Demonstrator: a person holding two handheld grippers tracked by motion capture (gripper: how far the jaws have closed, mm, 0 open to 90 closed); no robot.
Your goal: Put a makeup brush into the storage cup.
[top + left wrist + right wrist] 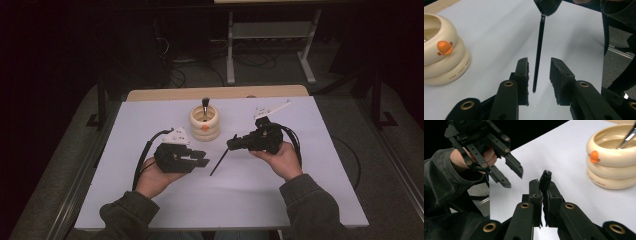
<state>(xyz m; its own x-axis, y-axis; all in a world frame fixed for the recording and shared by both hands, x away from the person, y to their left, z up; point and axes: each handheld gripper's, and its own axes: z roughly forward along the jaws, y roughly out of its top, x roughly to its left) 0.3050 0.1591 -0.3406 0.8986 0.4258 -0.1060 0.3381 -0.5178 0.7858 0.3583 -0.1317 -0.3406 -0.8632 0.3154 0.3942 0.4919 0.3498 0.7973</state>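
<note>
Fingers of the right gripper (233, 143) pinch the bristled end of a thin black brush (218, 164); the left gripper (202, 159) stands with its fingers spread.

From the right gripper, at about 3 o'clock on the bench (320, 165), the brush's slim handle slants down toward 7 o'clock, its tip hanging between the left gripper's parted fingers (522, 72), touching neither. A white sheet covers the bench, with a strip of pale wood showing along the far edge. At 12 o'clock sits a cream ringed pot (204, 123) with an orange mark, a second brush (205, 106) standing in it. Grey carpet surrounds the bench, and beyond it the room is dark, with a white frame (270, 35) and loose cables on the floor.
</note>
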